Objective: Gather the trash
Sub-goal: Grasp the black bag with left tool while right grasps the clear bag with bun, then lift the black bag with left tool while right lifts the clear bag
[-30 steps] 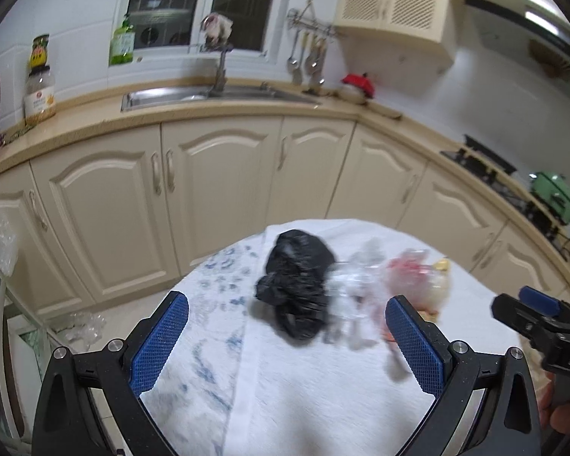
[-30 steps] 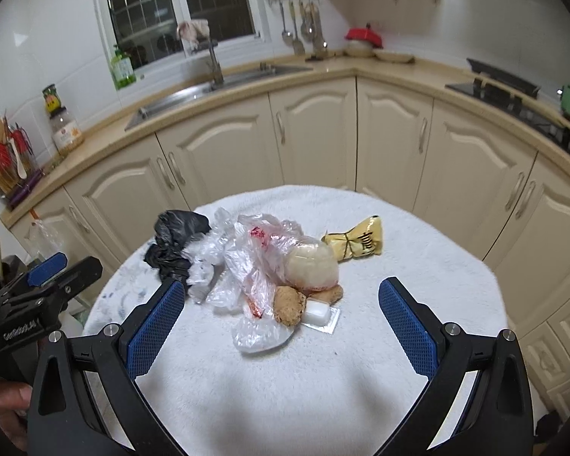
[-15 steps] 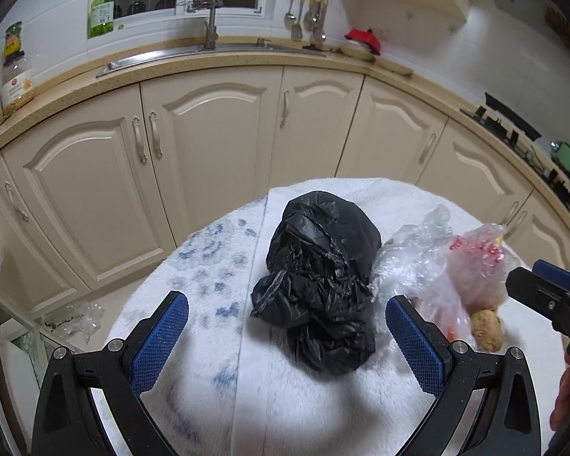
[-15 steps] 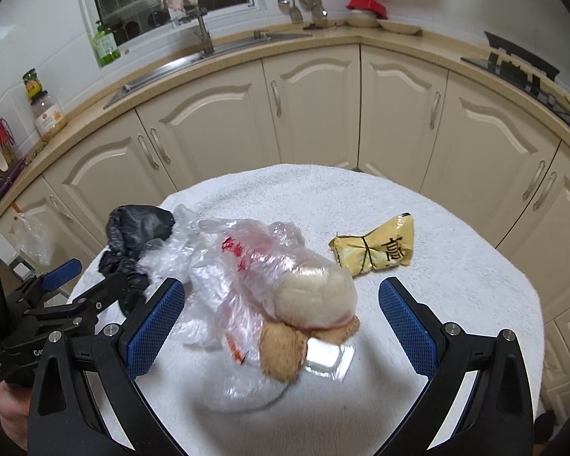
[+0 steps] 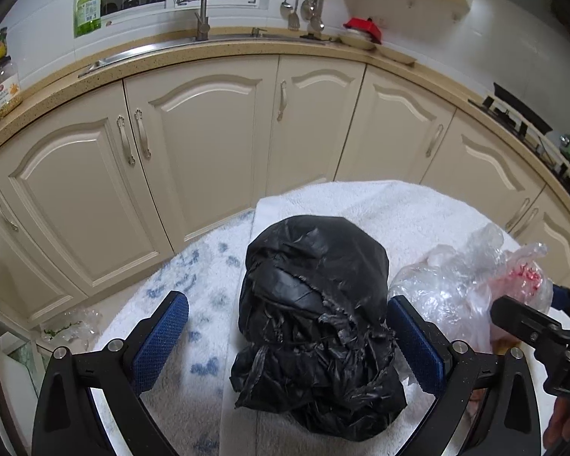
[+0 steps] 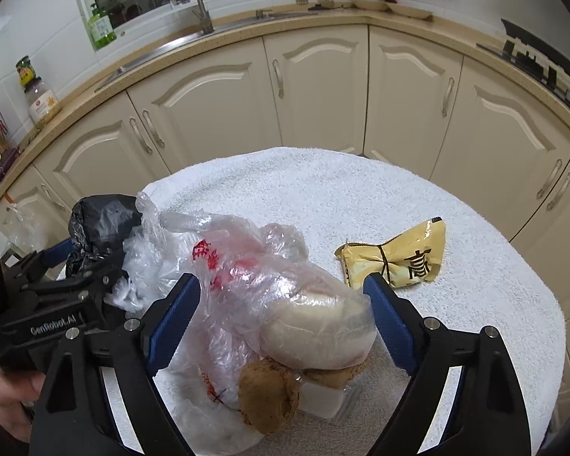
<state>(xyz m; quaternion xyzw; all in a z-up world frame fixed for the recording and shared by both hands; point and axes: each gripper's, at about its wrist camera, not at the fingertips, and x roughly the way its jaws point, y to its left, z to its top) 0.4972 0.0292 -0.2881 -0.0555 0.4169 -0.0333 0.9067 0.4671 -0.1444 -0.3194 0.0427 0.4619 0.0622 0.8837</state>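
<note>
Towel edge: the white terry towel (image 5: 380, 209) stops just behind my black bag, cabinet doors (image 5: 209, 144) beyond; a blue-spotted cloth (image 5: 205, 266) shows at its left.
Left claw: my left gripper (image 5: 285, 336) stands wide, blue pads either side of the crumpled black bin bag (image 5: 315, 304); the right pad is at the bag's flank, the left pad stands clear with open cloth between.
Bin bag: glossy, creased film, domed on top, ragged folds below; its near edge is cut off by my frame.
Clear bags: wrinkled see-through plastic (image 6: 224, 266) with red print, just right of the black bag and touching it.
Right claw: my right gripper (image 6: 281, 313) is closing around the plastic-wrapped pale bun (image 6: 323, 330); I cannot tell whether the pads press it yet.
Hidden: two brown lumps (image 6: 269, 395) and a white block (image 6: 321, 399) lie half under the bun; what they are is hard to make out.
Yellow wrapper: a crinkled foil packet (image 6: 399, 262) lies apart, right of my pad.
Free room: bare towel (image 6: 361, 197) behind and to the right, up to its round rim.
</note>
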